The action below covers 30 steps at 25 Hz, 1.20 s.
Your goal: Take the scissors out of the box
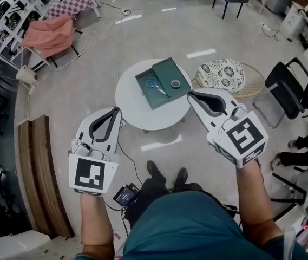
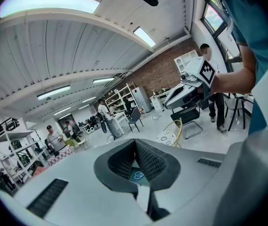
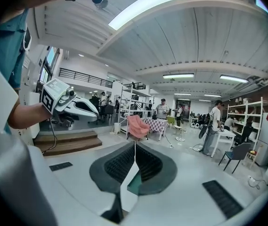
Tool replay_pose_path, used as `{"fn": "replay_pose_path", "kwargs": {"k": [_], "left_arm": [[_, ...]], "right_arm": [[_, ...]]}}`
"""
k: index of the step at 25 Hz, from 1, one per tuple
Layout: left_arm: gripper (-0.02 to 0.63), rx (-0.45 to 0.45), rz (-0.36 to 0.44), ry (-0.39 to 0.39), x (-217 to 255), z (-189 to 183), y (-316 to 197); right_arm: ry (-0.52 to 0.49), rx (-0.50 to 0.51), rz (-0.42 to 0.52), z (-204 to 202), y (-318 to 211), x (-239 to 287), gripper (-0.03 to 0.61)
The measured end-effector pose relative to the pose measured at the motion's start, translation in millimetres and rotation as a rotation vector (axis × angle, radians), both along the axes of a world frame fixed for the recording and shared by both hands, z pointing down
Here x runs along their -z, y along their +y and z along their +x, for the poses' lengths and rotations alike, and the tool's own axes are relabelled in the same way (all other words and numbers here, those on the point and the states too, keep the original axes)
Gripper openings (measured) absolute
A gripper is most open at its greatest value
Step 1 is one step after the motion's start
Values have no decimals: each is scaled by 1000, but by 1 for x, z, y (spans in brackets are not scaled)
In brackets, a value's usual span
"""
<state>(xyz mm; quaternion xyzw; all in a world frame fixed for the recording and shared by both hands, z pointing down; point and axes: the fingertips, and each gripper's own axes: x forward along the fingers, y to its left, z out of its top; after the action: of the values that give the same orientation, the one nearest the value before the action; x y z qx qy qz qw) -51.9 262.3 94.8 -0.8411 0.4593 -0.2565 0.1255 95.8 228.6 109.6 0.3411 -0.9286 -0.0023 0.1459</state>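
Scissors [image 1: 155, 83], one pair; one box [image 1: 165, 69]

A round white table [image 1: 137, 110] is seen at the centre. A patterned cushion [image 1: 221, 75] is placed just to its right. A pink cloth [image 1: 50, 34] is draped far left, and wooden steps [image 1: 37, 167] are seen near left.

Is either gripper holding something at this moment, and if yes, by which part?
Nothing is held. The left gripper and the right gripper are both shut and empty; the scissors lie untouched in the green box on the table.
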Motion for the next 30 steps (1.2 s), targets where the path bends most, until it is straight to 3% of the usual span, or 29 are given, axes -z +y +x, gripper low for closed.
{"fn": "replay_pose_path", "kwargs": {"k": [5, 15, 30], "left_arm": [[18, -58, -14, 14, -12, 7, -35], [18, -214, -24, 45, -22, 20, -113], [18, -328, -35, 77, -14, -66, -203]], "right_arm": [[7, -27, 12, 5, -18, -10, 38], [37, -180, -12, 11, -73, -12, 38], [87, -298, -20, -76, -145, 8, 37]]}}
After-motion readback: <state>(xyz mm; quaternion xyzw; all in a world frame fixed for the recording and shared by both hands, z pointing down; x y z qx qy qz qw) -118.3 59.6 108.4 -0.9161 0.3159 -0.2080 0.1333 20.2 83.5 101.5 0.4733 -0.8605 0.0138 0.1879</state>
